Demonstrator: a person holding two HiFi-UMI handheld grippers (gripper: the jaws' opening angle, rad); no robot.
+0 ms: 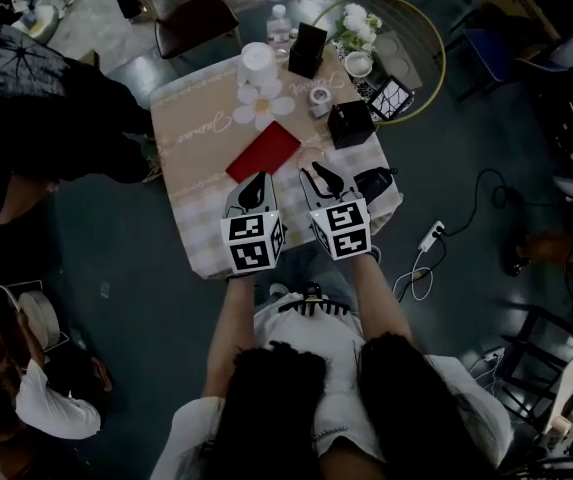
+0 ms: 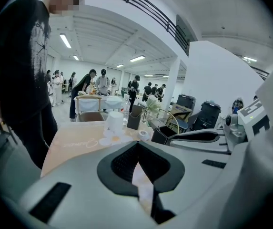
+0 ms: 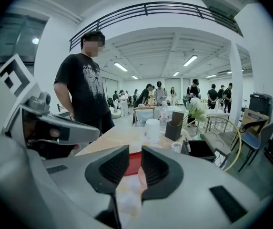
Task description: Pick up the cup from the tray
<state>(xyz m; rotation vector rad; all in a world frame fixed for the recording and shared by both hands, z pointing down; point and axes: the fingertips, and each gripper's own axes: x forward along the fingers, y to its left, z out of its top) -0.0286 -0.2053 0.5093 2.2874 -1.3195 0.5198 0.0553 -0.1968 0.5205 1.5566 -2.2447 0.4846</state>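
Note:
A tall white cup [image 1: 256, 60] stands at the far end of the cloth-covered table [image 1: 196, 138], by a white flower-shaped mat [image 1: 259, 106]; it also shows as the cup [image 2: 115, 120] and the cup [image 3: 152, 129]. A flat red tray [image 1: 263, 151] lies in the middle of the table. Both grippers hover over the near edge, side by side. My left gripper [image 1: 257, 183] [image 2: 137, 147] has its pads touching at the tips, holding nothing. On my right gripper [image 1: 323, 176] [image 3: 135, 154] a narrow gap separates the pads, empty, with the red tray [image 3: 134, 162] showing through it.
A small white cup-like item [image 1: 319, 96], a black box [image 1: 350, 123], a black upright holder [image 1: 307, 50] and a bottle [image 1: 280, 23] stand on the far right. A person in black [image 1: 46, 118] stands at the left. A round gold-rimmed table [image 1: 411, 58] and floor cables [image 1: 431, 238] lie right.

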